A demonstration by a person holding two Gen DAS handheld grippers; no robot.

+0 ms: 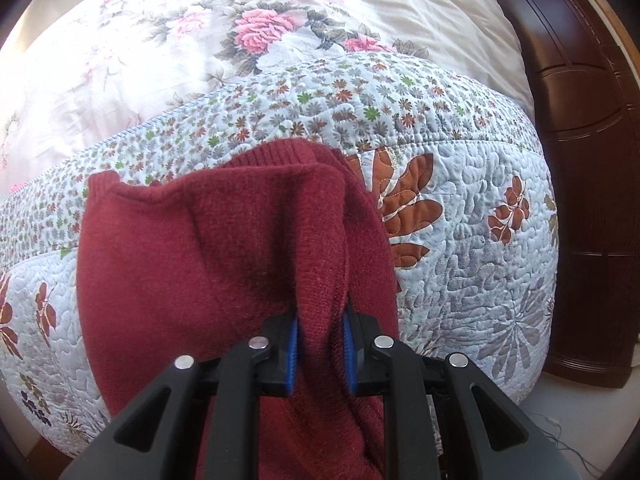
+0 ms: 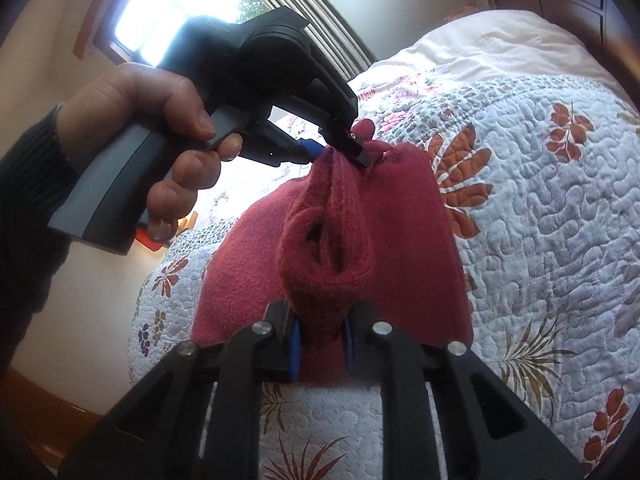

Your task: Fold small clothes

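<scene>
A small dark red knitted sweater hangs over the quilted bed, held up at two places. My left gripper is shut on a bunched fold of the sweater, its blue pads pressing the knit from both sides. My right gripper is shut on another bunched part of the red sweater, where a rolled cuff or hem opening shows just ahead of the fingers. In the right wrist view the left gripper pinches the far edge of the garment, with a person's hand on its handle.
A quilted bedspread with brown leaf and small flower prints covers the bed. A pink floral duvet is heaped behind it. A dark wooden headboard stands at the right. A bright window is at the far left.
</scene>
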